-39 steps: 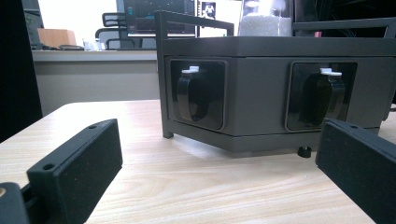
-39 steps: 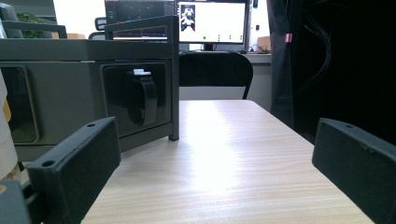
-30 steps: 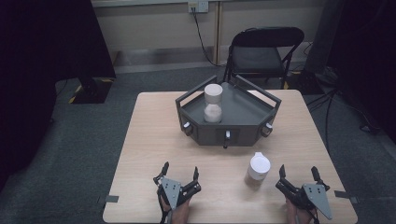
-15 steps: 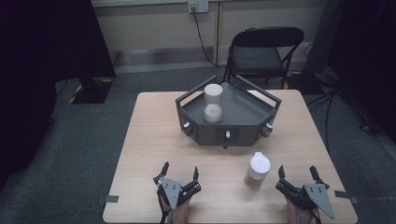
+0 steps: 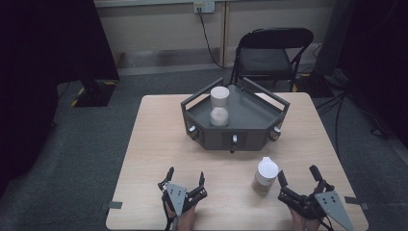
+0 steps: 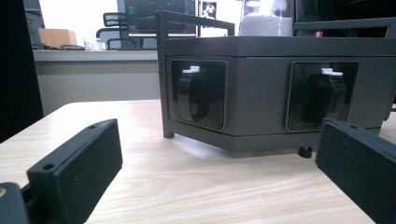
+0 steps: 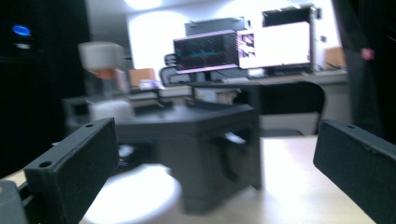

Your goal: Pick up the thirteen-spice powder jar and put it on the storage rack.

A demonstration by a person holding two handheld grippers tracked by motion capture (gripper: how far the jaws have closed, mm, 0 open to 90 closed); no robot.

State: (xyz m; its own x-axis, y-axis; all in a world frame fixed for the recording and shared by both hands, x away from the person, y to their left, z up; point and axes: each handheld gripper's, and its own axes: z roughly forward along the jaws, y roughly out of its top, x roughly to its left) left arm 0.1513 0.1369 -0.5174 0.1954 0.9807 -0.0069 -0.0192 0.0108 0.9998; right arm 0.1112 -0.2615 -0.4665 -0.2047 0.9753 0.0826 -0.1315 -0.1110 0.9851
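A dark grey six-sided tray point(image 5: 250, 126) stands at the table's far middle, with a white-capped jar point(image 5: 219, 106) upright on it. A second jar with a white lid point(image 5: 265, 175) stands on the table nearer me, right of centre. My left gripper point(image 5: 185, 175) rests open near the front edge, left of that jar, holding nothing. My right gripper point(image 5: 297, 174) is open just right of the jar, not touching it. In the left gripper view my gripper point(image 6: 217, 140) faces the tray's front wall point(image 6: 261, 88) and two white-topped knobs point(image 6: 198, 91). The right gripper view is blurred; my gripper point(image 7: 210, 140) stands open with the white lid point(image 7: 135, 196) low at the left.
A black folding chair point(image 5: 274, 53) stands behind the table's far edge. Bare tabletop point(image 5: 159, 139) lies left of the tray and between my two grippers. Cables run on the floor at the right.
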